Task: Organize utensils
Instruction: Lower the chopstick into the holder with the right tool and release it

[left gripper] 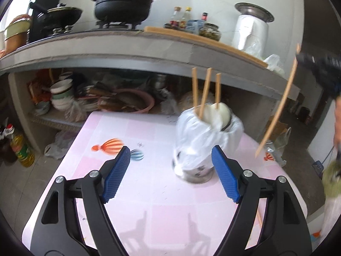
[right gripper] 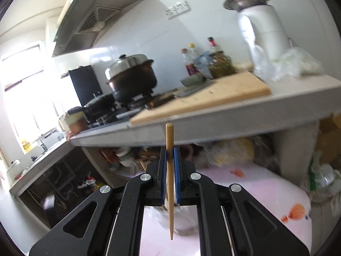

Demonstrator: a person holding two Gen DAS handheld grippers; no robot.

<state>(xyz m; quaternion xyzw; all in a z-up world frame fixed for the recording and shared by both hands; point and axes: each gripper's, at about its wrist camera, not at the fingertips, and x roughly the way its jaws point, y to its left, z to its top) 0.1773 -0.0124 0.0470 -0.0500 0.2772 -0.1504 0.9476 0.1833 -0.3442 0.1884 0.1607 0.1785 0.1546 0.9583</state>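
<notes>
A metal utensil holder [left gripper: 199,151] wrapped in a white plastic bag stands on the pink table [left gripper: 149,192]. Three wooden chopsticks [left gripper: 205,91] and a white spoon [left gripper: 219,114] stick out of it. My left gripper [left gripper: 170,170] is open and empty, just in front of the holder. My right gripper [right gripper: 169,160] is shut on one wooden chopstick [right gripper: 169,181], held upright above the table with its thin tip down. That chopstick also shows in the left wrist view [left gripper: 277,111], in the air to the right of the holder. The holder is a blur below the chopstick in the right wrist view [right gripper: 183,221].
A concrete counter [left gripper: 149,47] runs behind the table with a black pot [left gripper: 125,2], a wooden board [left gripper: 204,40], bottles and a white appliance [left gripper: 251,32]. Bowls and a pink basin [left gripper: 136,100] fill the shelf below. Oil bottles [left gripper: 21,149] stand on the floor at left.
</notes>
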